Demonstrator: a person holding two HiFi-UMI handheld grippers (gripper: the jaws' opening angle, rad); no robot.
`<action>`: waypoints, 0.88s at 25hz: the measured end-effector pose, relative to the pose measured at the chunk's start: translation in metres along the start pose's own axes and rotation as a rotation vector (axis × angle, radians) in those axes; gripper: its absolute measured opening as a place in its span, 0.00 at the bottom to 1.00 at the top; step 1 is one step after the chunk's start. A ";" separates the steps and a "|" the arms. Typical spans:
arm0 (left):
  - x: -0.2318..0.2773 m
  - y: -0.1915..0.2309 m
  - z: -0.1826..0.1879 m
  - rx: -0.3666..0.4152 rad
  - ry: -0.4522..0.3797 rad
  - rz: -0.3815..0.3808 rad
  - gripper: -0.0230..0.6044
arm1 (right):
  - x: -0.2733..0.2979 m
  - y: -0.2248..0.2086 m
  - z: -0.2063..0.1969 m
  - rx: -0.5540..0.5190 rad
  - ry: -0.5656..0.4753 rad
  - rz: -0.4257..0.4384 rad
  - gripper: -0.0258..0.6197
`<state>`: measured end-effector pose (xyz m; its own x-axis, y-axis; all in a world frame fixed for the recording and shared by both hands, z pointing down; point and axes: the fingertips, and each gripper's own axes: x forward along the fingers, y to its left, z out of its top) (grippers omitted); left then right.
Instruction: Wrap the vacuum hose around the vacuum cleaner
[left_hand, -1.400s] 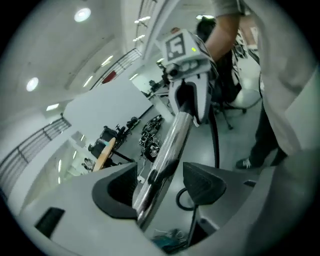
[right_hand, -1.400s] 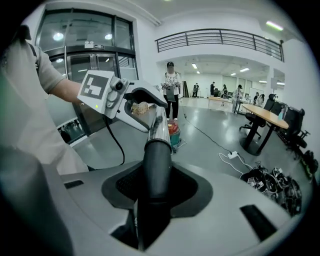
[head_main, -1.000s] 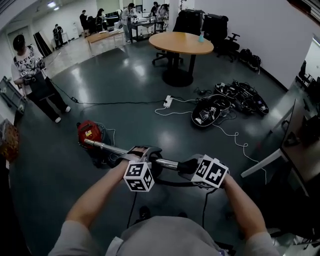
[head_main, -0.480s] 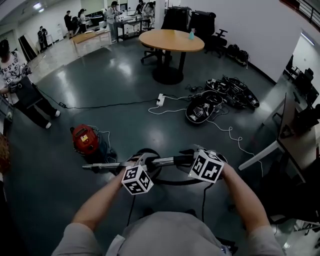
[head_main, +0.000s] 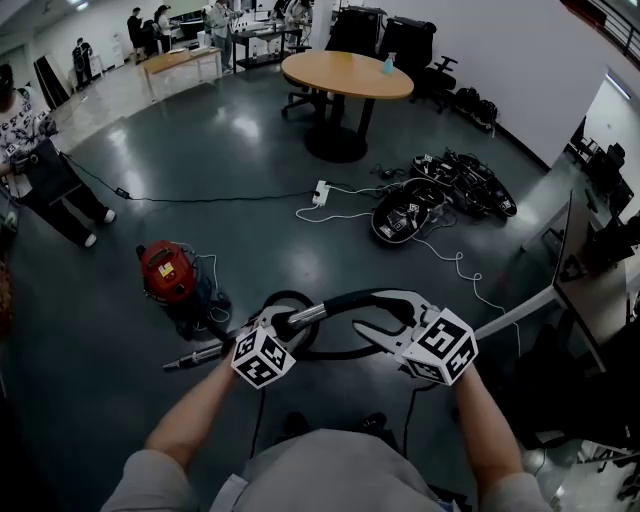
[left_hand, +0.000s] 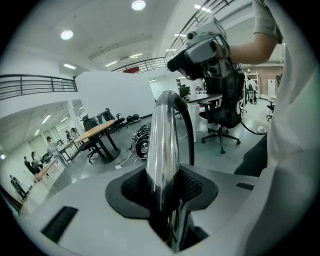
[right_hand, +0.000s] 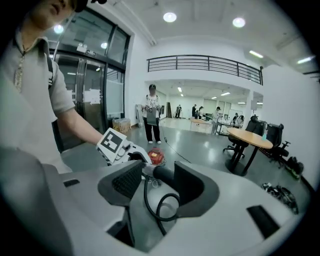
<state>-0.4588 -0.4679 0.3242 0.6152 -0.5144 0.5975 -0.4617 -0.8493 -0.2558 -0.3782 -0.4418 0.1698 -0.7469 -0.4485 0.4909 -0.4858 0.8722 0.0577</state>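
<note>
My left gripper has just closed its jaws and now clamps the shiny metal tube. My right gripper has just been opening: its jaws are apart, with the black hose loose between them (nearer one pad). The red vacuum cleaner stands on the floor, well apart, off to my left.

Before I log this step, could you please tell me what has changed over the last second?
The left gripper has just closed its jaws on the metal tube, whose free end swung toward the person. The right gripper rose and its jaws have just been opening, the black hose loose between them. The red vacuum cleaner stayed on the floor.
</note>
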 end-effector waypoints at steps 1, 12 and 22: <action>-0.002 0.005 -0.001 -0.028 -0.012 0.008 0.29 | 0.002 0.009 0.002 0.015 -0.031 0.015 0.35; -0.021 0.050 0.024 -0.232 -0.157 0.110 0.29 | 0.069 0.071 -0.074 0.236 0.069 0.237 0.35; -0.014 0.061 0.063 -0.470 -0.319 0.131 0.29 | 0.144 0.073 -0.117 0.419 0.069 0.282 0.35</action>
<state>-0.4556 -0.5196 0.2526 0.6619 -0.6840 0.3066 -0.7364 -0.6698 0.0957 -0.4681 -0.4193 0.3467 -0.8505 -0.1802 0.4942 -0.4201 0.7981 -0.4319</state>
